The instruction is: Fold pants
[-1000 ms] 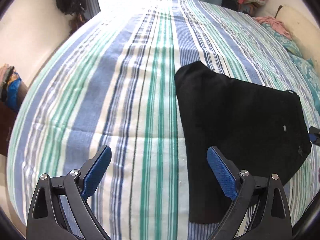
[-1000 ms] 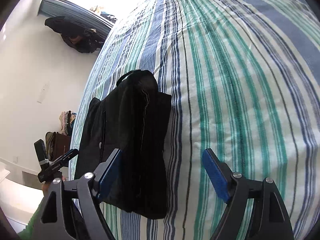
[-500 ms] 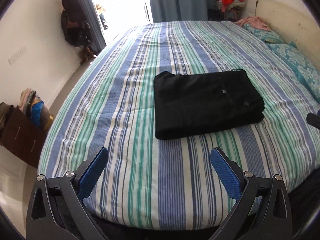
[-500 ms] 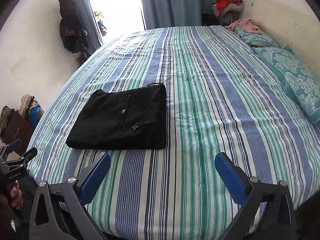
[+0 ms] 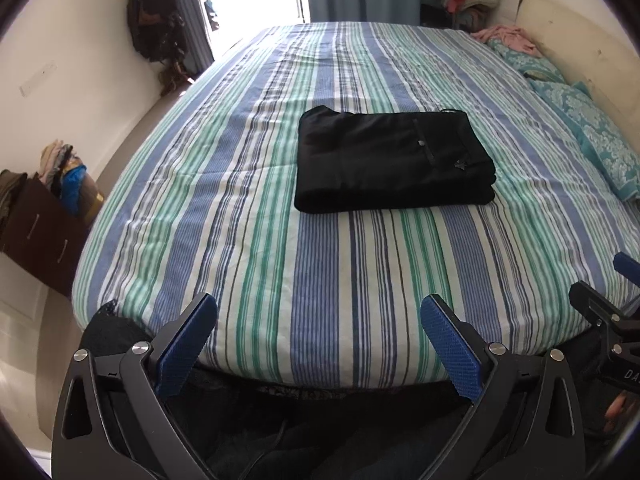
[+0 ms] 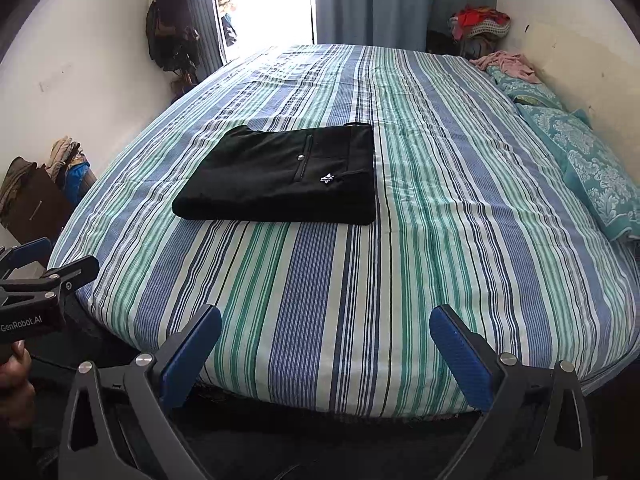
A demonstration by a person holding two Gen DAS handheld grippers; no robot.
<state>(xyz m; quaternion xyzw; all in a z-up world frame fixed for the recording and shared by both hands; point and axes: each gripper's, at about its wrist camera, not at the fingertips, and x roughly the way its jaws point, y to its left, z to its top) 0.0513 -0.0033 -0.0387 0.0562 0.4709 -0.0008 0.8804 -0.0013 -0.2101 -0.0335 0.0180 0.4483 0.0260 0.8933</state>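
The black pants lie folded into a flat rectangle in the middle of the striped bed; they also show in the right wrist view. My left gripper is open and empty, held off the bed's near edge, well back from the pants. My right gripper is open and empty, also off the near edge. Each gripper shows at the edge of the other's view: the right one in the left wrist view, the left one in the right wrist view.
Teal patterned pillows lie along the bed's right side by the wall. A pink cloth and a pile of clothes sit at the far right corner. A brown dresser with clothes stands left of the bed. A bright doorway is beyond.
Both grippers have pulled back and up from the pants to beyond the bed's near edge. The folded pants stay in place.
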